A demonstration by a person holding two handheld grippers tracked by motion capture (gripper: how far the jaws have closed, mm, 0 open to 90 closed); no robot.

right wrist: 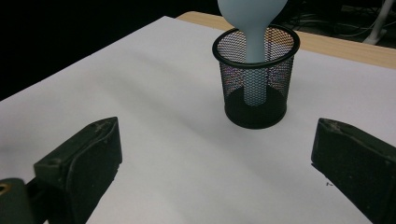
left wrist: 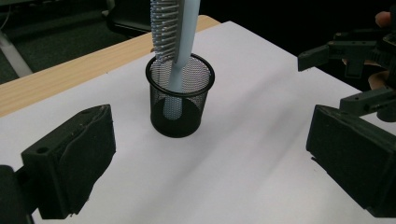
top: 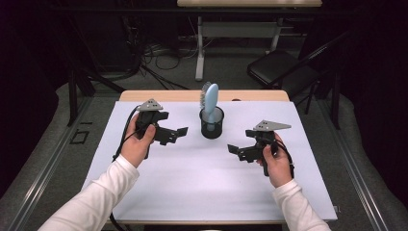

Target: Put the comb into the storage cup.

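Hairbrush (left wrist: 175, 42) bristles seen from left tongs (top: 179, 133), smooth back from right tongs (top: 234, 150), both wide

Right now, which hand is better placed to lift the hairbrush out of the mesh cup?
Left, probably, though it's close. The left tool sits open and nearer the mesh cup, facing the hairbrush. The right tool, also open, is farther off. Neither touches the brush.
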